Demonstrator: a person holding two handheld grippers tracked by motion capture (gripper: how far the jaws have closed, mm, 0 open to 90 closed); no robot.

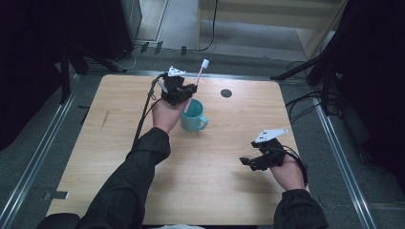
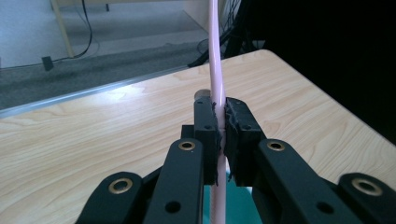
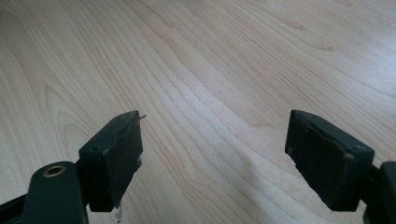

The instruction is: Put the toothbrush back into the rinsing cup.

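High view, table (image 1: 119, 157): pale wood grain, no readable writing anywhere.
Cup (image 1: 193, 117): teal, with a handle, standing beside the left hand.
Left gripper (image 1: 184, 91): jaws pinching the toothbrush handle just above the cup.
Right gripper (image 1: 255, 162): jaws spread, nothing between them, over bare wood.
Toothbrush (image 1: 200, 73): slim pale pink handle, white head uppermost, tilted, lower end inside the cup.

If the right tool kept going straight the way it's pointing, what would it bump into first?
Probably just the wooden table. The right tool has its jaws wide open with nothing between them, and its own view looks along them onto bare wood. In the high view it points left, well short of the teal mug, though depth is hard to judge.
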